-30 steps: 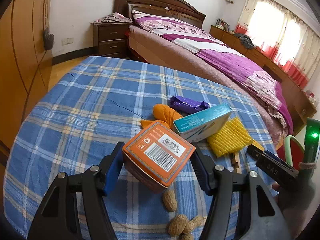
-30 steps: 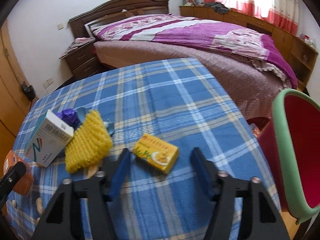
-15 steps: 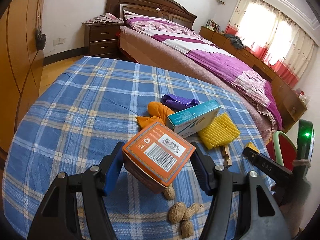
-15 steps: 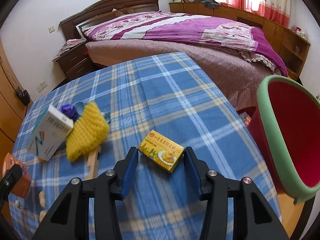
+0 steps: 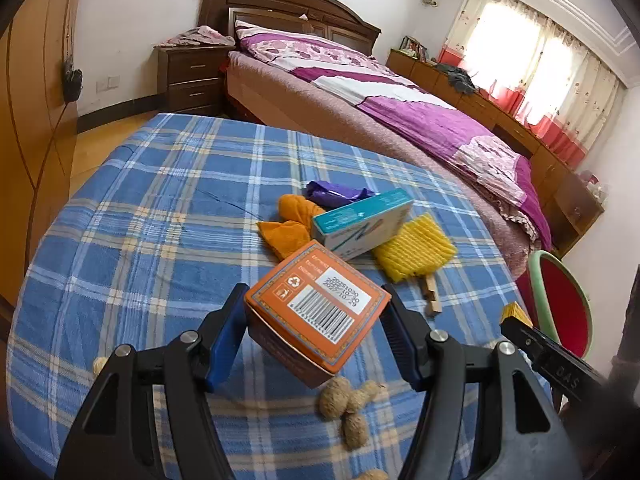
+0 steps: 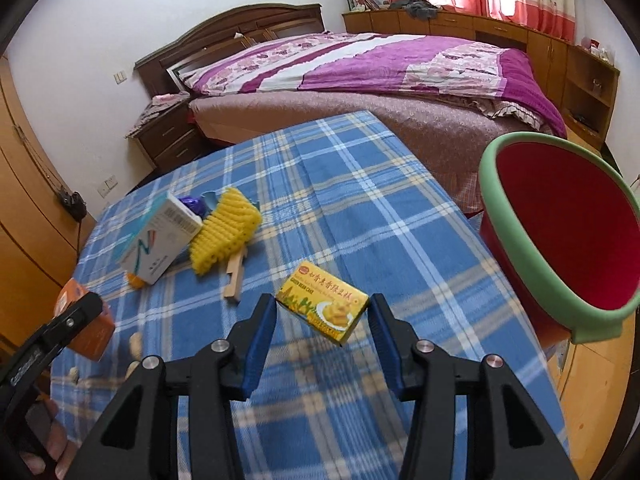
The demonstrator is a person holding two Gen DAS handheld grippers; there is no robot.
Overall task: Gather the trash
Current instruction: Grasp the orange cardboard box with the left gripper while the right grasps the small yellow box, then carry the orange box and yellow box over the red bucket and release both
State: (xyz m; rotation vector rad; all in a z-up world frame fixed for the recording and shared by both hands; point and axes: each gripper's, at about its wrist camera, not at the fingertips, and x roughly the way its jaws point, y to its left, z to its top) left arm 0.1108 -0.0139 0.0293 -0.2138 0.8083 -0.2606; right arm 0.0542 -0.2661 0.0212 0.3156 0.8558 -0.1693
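Orange box [image 5: 316, 312], barcode face up, clamped between the blue pads of the left gripper [image 5: 314, 334], tilted and lifted clear of the blue plaid cloth [image 5: 160, 216]; jaws spread wide to the box's width. Yellow cake box [image 6: 325, 307] pinched at its two ends by the right gripper [image 6: 323, 322], jaws about half apart, box tilted and raised off the cloth. Just right of that box, beyond the table edge, the red bin with green rim [image 6: 560, 236], mouth tipped toward the camera. Left on the cloth: white and teal carton [image 5: 360, 222] leaning on the yellow foam net [image 5: 412, 246], touching it; wooden clothespin [image 5: 431, 298] just below the net; orange cloth [image 5: 290, 220] and purple wrapper [image 5: 336, 193] behind the carton; peanuts [image 5: 348, 404] under the held orange box. Beyond the table, a bed with a purple cover [image 5: 420, 116].
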